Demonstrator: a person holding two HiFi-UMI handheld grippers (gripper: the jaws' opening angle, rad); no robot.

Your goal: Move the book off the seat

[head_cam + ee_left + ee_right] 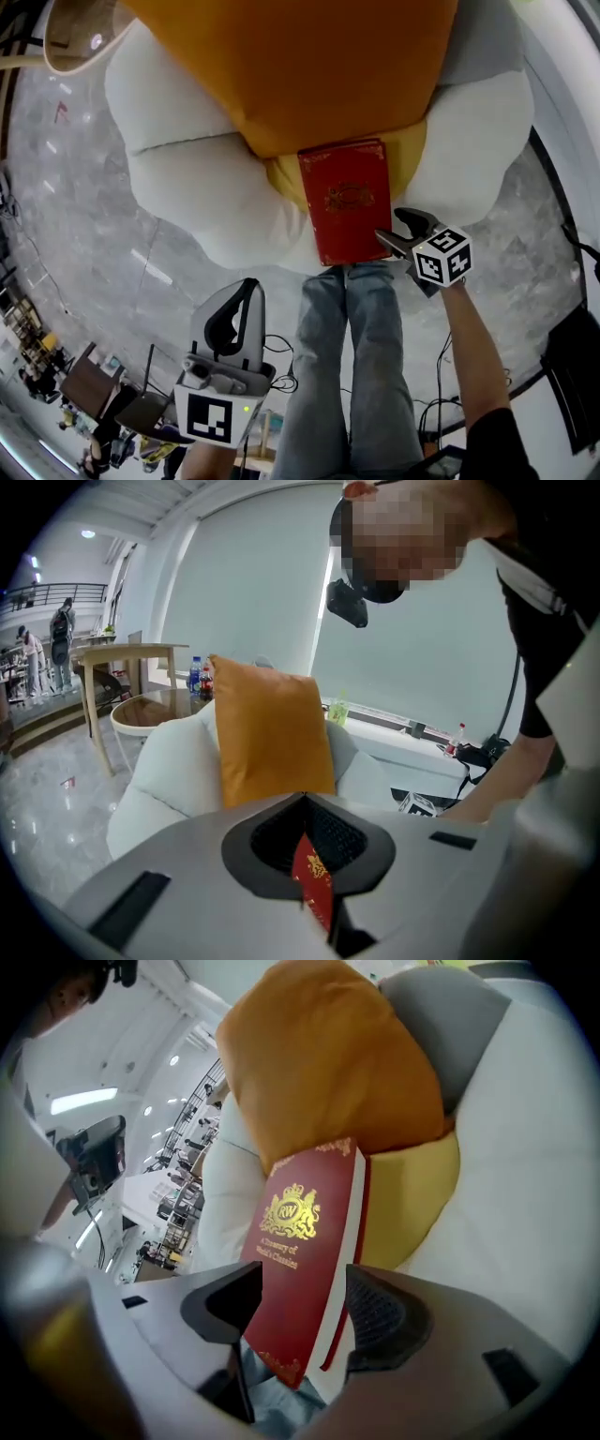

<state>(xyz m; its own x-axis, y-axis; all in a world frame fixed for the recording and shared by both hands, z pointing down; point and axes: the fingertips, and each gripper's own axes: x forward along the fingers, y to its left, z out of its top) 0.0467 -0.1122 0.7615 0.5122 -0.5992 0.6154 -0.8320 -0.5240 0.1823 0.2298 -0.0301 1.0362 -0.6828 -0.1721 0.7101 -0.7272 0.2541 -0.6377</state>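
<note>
The red book [345, 199] is seen lying flat on the yellow seat cushion [405, 159] of a white armchair [187, 187], its gold-stamped cover up and its near end brought to the front edge of the seat. Its far end is met by a large orange cushion [300, 66] that is propped against the chair back and leans out over the seat; a grey cushion [483, 42] is tucked behind it towards one arm. The right gripper [401, 232] is placed at the book's near right corner with its jaws spread wide, one to either side of that corner, and no firm press of the pads on the cover or the page edge can be made out. The left gripper [246, 291] is held well apart from the chair, lower down and over the grey marble floor [75, 216]; its jaws are brought together with nothing between them, and the book is only glimpsed through the hollow behind their tips. The front of the seat is crowded by the person's legs in jeans [352, 356], which stand just beside it. A round side table [80, 33] is set near the chair's back corner, with bottles [199, 677] on it, and cables [277, 361] are strewn on the floor by the legs.
</note>
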